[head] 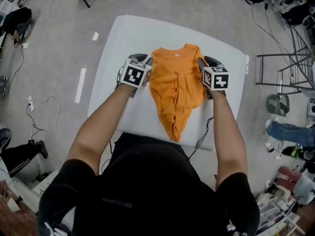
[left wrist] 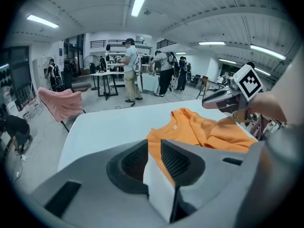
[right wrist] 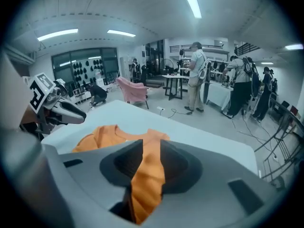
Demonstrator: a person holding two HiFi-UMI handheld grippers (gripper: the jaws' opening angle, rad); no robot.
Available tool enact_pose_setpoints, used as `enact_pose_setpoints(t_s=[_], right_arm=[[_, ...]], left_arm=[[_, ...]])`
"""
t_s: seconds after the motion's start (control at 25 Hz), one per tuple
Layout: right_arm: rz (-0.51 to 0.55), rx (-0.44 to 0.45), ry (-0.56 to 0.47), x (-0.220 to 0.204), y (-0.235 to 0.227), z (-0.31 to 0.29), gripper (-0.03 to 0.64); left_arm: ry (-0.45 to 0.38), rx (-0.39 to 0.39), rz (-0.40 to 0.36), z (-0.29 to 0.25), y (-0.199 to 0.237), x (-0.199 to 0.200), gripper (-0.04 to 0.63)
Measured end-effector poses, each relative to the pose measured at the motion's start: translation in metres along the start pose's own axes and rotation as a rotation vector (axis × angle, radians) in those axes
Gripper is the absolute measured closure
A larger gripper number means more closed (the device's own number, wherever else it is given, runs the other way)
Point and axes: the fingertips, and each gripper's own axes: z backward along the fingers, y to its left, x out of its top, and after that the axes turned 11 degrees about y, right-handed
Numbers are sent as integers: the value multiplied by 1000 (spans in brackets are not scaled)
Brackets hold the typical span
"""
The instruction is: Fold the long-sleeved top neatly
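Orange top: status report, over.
Left tongs open at top's left edge. Right tongs open over its right side. Top partly folded, rumpled, on table; nothing blocking.

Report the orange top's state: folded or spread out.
Partly folded: the orange top lies on the white table with sides turned in, bunched, tapering to a point.

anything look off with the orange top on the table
Yes. The orange top is not a tidy rectangle: it narrows to a crumpled point at the near edge of the white table, with bunched wrinkles running down its middle. The collar end lies flatter.
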Motion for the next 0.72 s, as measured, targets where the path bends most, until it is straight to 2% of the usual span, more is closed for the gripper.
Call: enact_pose_setpoints(t_s=[0.08,0.24,0.48,0.72], right_arm=[[-1,-12,47,4,-7,-20,484],[-67,8,171,0,-21,-58,447],[-88,10,256,-1,-30,-85,422],[-79,30,310,-12,-25,-95,430]], left_arm=[[27,2,10,-13,4,0,502],[88,-4,47,-37,13,-3,483],[77,-101,225,-53,17,2,443],[58,-132,273,-58,16,16,433]])
